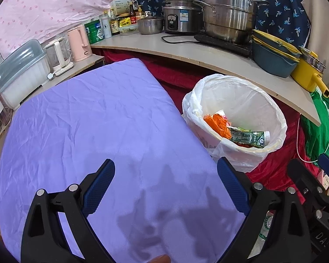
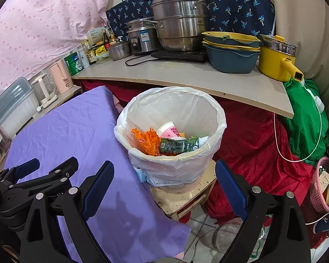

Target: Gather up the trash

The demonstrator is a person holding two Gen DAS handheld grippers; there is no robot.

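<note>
Blue-padded and spread wide apart, my left hand-held gripper (image 1: 165, 188) hangs over the purple wrinkled cloth (image 1: 94, 131) covering the worktop, with nothing between its jaws. My right hand-held gripper (image 2: 164, 188) is just as wide apart and just as empty, aimed at the white plastic-lined round bin (image 2: 217, 118) that stands on a small pale wooden stool (image 2: 186, 199), just beside the right edge of the purple cloth.

Inside the bin I can see an orange crumpled wrapper (image 2: 147, 141), a white paper cup with a pink flower print (image 2: 168, 130) and a dark green drink carton (image 2: 177, 145) lying on its side near the front rim. The cloth itself shows no litter in either view, only the shadows of my tools.

My judgement is that the collecting from the worktop is done or nearly so, and I am between pieces. One clear plastic bottle (image 2: 226, 234) lies on the tiled floor below the stool, near my right jaws; whether it counts as trash I cannot say for certain, but it looks the likeliest candidate. Reaching it would call for lowering the right tool past the stool's corner, closing across the bottle's body, then lifting it above the bin's rim before letting go.
</note>
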